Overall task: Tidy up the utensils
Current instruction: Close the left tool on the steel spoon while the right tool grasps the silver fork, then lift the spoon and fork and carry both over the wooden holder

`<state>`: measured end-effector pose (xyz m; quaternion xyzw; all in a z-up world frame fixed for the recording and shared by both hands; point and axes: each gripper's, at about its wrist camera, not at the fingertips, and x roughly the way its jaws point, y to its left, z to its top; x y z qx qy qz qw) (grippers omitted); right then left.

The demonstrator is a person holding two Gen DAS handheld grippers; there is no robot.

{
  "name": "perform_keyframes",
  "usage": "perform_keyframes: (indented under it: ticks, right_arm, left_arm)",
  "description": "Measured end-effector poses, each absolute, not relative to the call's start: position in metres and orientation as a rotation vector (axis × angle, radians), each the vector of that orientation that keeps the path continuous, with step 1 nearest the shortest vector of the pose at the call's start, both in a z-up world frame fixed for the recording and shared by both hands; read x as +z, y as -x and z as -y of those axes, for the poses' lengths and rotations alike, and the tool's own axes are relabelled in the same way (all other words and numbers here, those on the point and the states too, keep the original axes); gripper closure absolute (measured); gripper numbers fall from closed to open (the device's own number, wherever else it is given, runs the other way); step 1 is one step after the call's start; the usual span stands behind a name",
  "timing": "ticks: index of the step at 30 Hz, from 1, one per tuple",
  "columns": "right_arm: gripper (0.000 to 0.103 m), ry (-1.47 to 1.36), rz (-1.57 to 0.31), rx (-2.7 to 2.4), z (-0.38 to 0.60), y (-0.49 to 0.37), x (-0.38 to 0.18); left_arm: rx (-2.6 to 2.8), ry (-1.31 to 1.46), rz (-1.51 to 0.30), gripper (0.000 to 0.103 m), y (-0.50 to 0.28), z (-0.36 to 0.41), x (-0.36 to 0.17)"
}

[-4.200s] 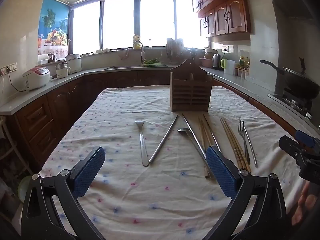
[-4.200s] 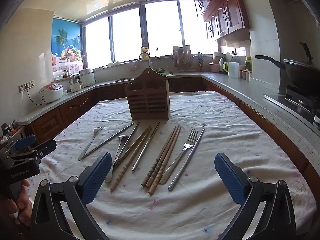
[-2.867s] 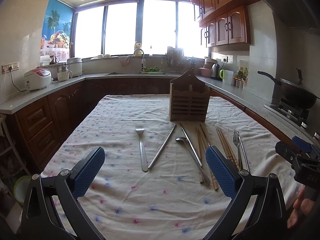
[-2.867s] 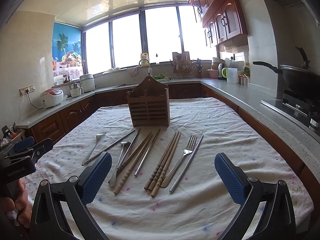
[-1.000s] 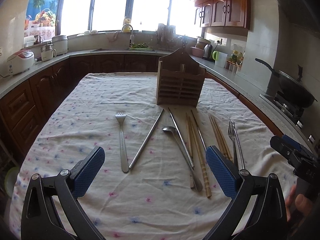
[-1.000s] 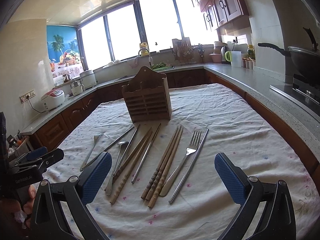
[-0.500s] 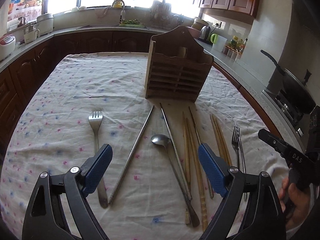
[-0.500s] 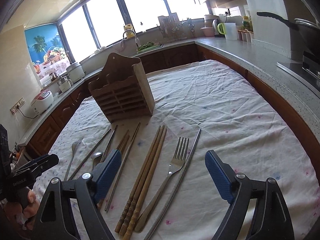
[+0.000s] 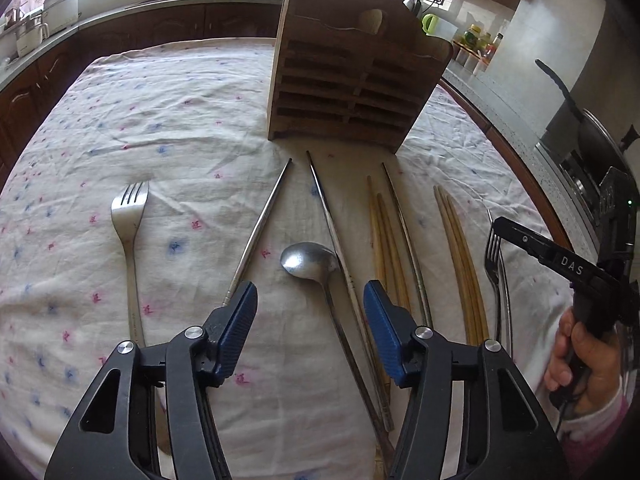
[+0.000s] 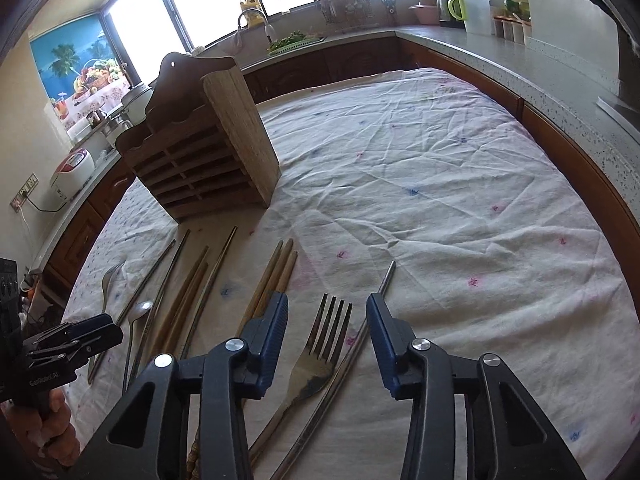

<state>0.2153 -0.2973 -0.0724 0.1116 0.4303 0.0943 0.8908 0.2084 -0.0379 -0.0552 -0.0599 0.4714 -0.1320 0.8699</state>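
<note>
A wooden slatted utensil holder [image 9: 352, 76] stands upright on the cloth-covered table; it also shows in the right wrist view [image 10: 204, 152]. In front of it lie utensils in a row. My left gripper [image 9: 310, 320] is open, low over a metal spoon [image 9: 310, 264] and a metal chopstick [image 9: 332, 224], with a fork [image 9: 130, 216] and another metal chopstick [image 9: 260, 228] to its left. My right gripper [image 10: 327, 332] is open, straddling a fork [image 10: 320, 348] and a metal chopstick [image 10: 360, 336]. Wooden chopsticks [image 10: 272, 280] lie to its left.
The floral tablecloth [image 10: 440, 184] covers the table. More wooden chopsticks [image 9: 460, 264] lie right of the spoon. Dark counters with a rice cooker [image 10: 72, 172], a kettle [image 10: 456, 8] and a wok [image 9: 600, 132] ring the table.
Both grippers have moved forward and down close to the utensils and have narrowed their opening. The left now sits over the spoon, the right over the right-hand fork.
</note>
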Motion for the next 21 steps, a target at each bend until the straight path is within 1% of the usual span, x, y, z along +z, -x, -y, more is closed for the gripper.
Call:
perform_keyframes:
  ticks: [1,3,4,6,7,8,9,10,11,15,21]
  right_arm:
    - [0.064,-0.225,-0.904,0.198,0.296,-0.218,-0.075]
    - [0.07,-0.222,-0.917,0.206,0.296,-0.222,-0.08]
    - [0.071,-0.215,-0.912,0.203,0.296,-0.222,-0.08]
    - [0.085,-0.225,-0.916,0.219,0.297,-0.224,-0.08]
    - [0.085,-0.239,-0.916,0.226,0.298,-0.223,-0.079]
    - [0.087,-0.246,-0.913,0.228,0.298,-0.222,-0.078]
    - [0.09,-0.252,-0.909,0.232,0.298,-0.22,-0.077]
    - [0.094,-0.259,-0.902,0.236,0.298,-0.219,-0.074]
    - [0.101,-0.267,-0.895,0.237,0.298,-0.217,-0.071]
    - [0.101,-0.284,-0.846,0.243,0.298,-0.203,-0.054]
    - [0.101,-0.275,-0.764,0.237,0.294,-0.184,-0.02]
  left_arm:
    - [-0.283,0.128,-0.996,0.054,-0.21,0.039,-0.057]
    - [-0.299,0.141,-1.019,0.066,-0.214,0.04,-0.062]
    - [-0.306,0.148,-1.028,0.068,-0.215,0.04,-0.064]
    - [-0.311,0.15,-1.026,0.076,-0.217,0.04,-0.066]
    - [-0.314,0.146,-1.025,0.079,-0.217,0.041,-0.066]
    - [-0.32,0.15,-1.028,0.088,-0.219,0.042,-0.067]
    - [-0.329,0.16,-1.034,0.095,-0.22,0.042,-0.068]
    - [-0.338,0.172,-1.035,0.095,-0.22,0.042,-0.068]
    - [-0.341,0.172,-1.032,0.095,-0.22,0.042,-0.068]
    - [-0.35,0.181,-1.008,0.1,-0.216,0.04,-0.062]
    - [-0.368,0.212,-0.93,0.101,-0.2,0.027,-0.036]
